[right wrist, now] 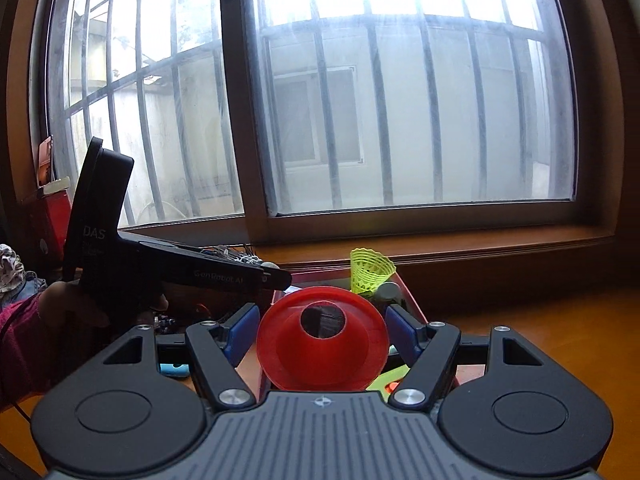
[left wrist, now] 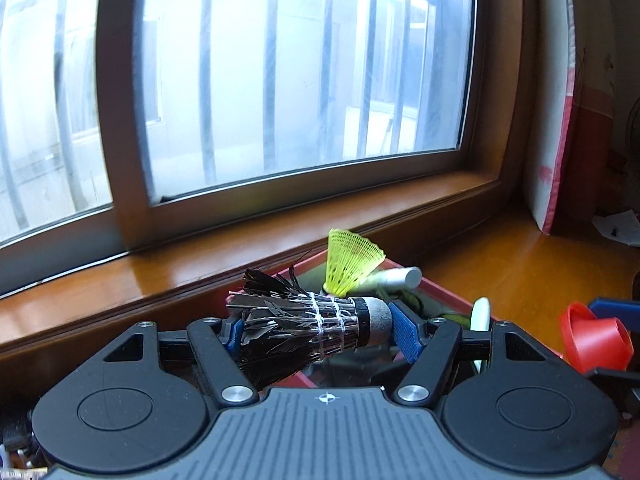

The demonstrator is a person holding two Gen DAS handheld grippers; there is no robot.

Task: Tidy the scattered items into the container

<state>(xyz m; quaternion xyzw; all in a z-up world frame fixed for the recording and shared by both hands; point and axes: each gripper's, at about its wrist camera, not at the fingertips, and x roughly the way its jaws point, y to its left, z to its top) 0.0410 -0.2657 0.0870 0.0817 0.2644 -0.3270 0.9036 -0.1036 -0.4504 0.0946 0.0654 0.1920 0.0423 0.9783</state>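
My left gripper [left wrist: 320,330] is shut on a black feather shuttlecock [left wrist: 304,326], held sideways with its grey cork to the right, above the near edge of the red container [left wrist: 444,290]. A yellow plastic shuttlecock [left wrist: 350,260] and a silver cylinder [left wrist: 394,278] stick up inside the container. My right gripper [right wrist: 320,332] is shut on a red plastic funnel [right wrist: 322,338], its hole facing the camera, above the container [right wrist: 412,302]. The funnel also shows at the right of the left wrist view [left wrist: 592,338]. The yellow shuttlecock [right wrist: 370,270] shows beyond it.
A wooden window sill [left wrist: 200,276] and barred window run behind the container. The orange wooden table [left wrist: 520,264] extends right, with a leaning red-edged board [left wrist: 556,120] and paper [left wrist: 618,226]. The left hand-held gripper [right wrist: 180,272] shows at left of the right wrist view, with clutter beneath.
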